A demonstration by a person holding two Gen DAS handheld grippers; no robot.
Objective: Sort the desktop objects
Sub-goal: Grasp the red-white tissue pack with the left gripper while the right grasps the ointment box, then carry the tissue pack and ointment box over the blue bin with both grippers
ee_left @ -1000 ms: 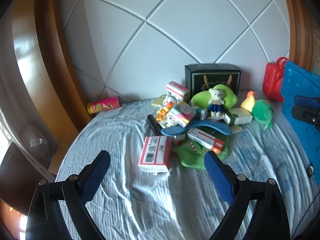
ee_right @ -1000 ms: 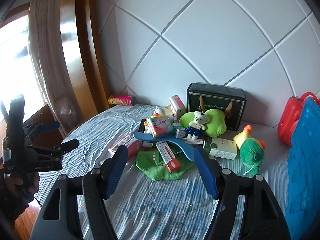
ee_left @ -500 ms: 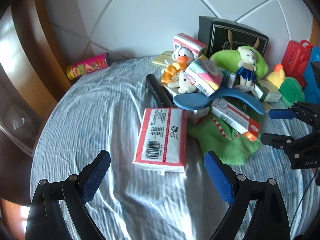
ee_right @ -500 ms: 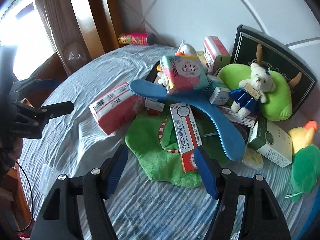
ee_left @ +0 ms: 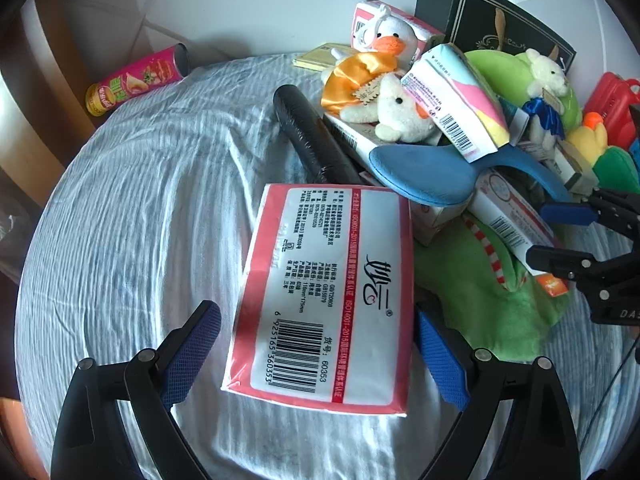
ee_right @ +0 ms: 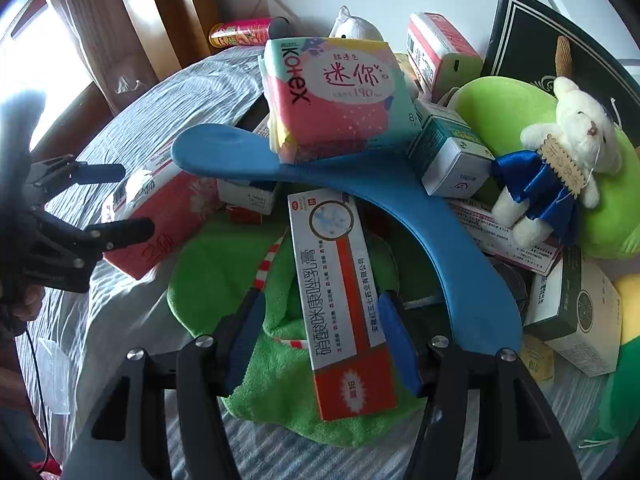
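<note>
A red-and-white tissue pack (ee_left: 324, 296) lies on the striped cloth. My left gripper (ee_left: 316, 356) is open, its blue pads on either side of the pack's near end. A long white-and-red medicine box (ee_right: 340, 296) lies on a green plush cloth (ee_right: 224, 272). My right gripper (ee_right: 322, 336) is open, with its pads straddling that box. The right gripper also shows at the right edge of the left wrist view (ee_left: 560, 236), and the left gripper shows at the left in the right wrist view (ee_right: 116, 200).
A blue curved pad (ee_right: 360, 184) carries a Kotex pack (ee_right: 336, 100). Around it lie small boxes, a white bear (ee_right: 560, 160) on a green cushion, duck plushes (ee_left: 380, 76), a black roll (ee_left: 312, 140), a dark box (ee_left: 492, 28) and a pink can (ee_left: 136, 80).
Both grippers have moved forward and down towards the pile. The left now straddles the tissue pack; the right now straddles the long medicine box.
</note>
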